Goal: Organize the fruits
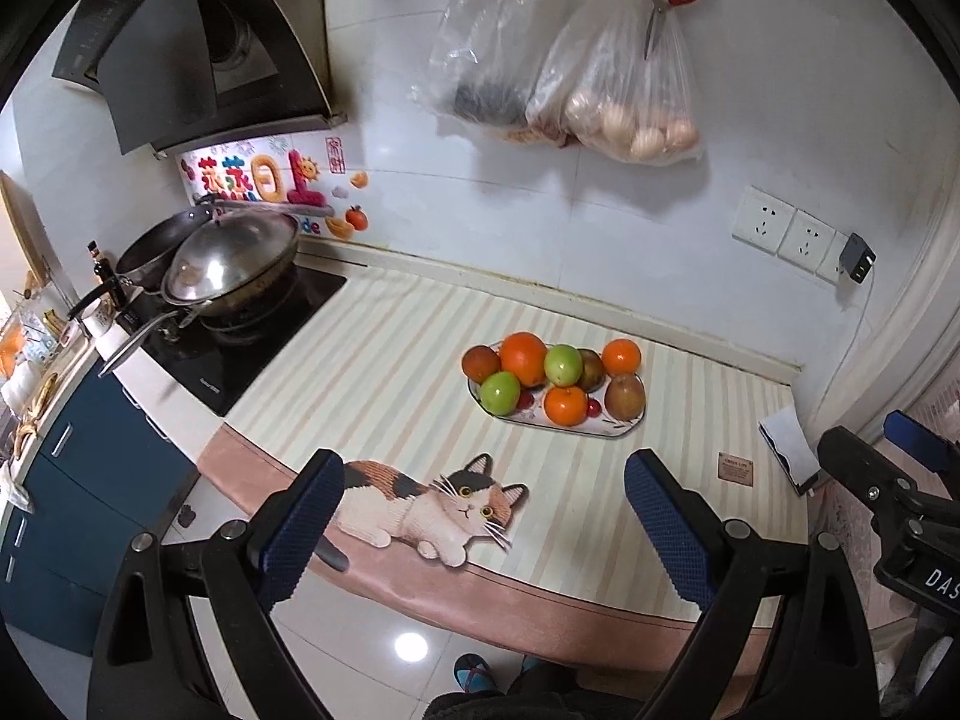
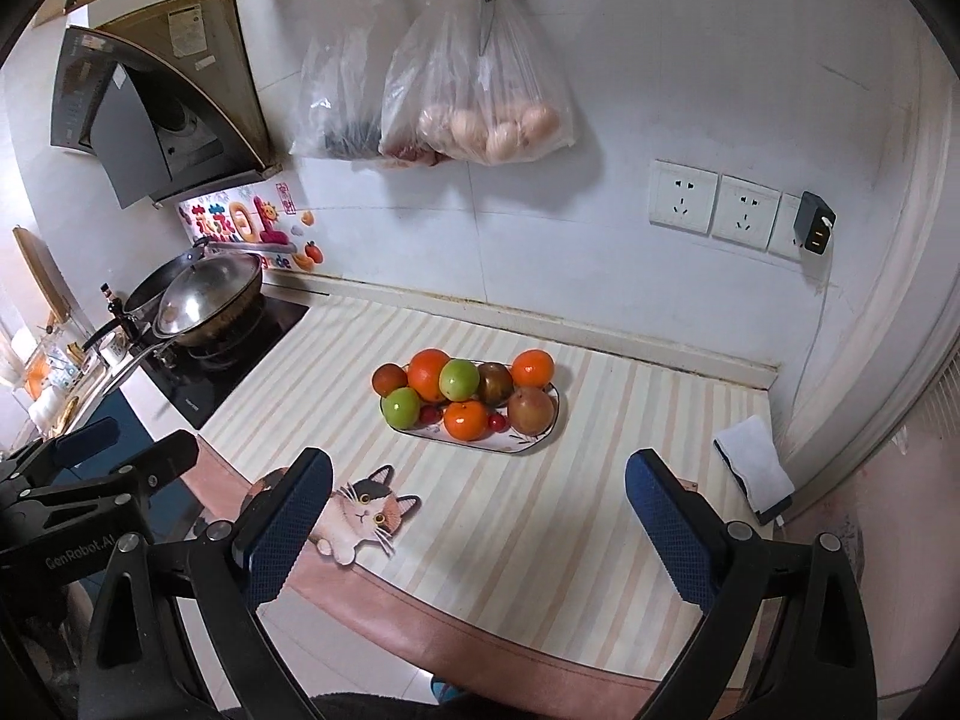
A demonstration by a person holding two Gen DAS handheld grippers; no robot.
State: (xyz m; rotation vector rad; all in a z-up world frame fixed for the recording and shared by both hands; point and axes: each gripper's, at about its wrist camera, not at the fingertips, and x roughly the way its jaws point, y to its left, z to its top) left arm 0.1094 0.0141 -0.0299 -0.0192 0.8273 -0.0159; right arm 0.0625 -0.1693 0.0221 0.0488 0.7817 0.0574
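Orange, green and brown fruits (image 2: 465, 399), piled on an oval plate (image 2: 555, 420) mid-counter, look firm, smooth and apt to roll, best pinched across their widest part; left gripper (image 1: 483, 519) and right gripper (image 2: 480, 516) hover spread and empty, well short of the plate.

On the black body of the left gripper (image 2: 90, 474), seen at the left edge of the right wrist view, white letters read "GenRobot.AI". In the left wrist view the right gripper (image 1: 888, 456) shows white letters "DAS" on its body before the frame cuts them off. The colourful wall sticker (image 1: 258, 180) under the range hood carries large Chinese characters that read 蒸蒸日上, with a small red seal beside them whose marks are too small to read, and below it a partly hidden word ending in "de". A small brown label (image 1: 735, 469) on the worktop mat bears print too fine to read, as does the pale mark on the hob's (image 1: 210, 360) front edge.
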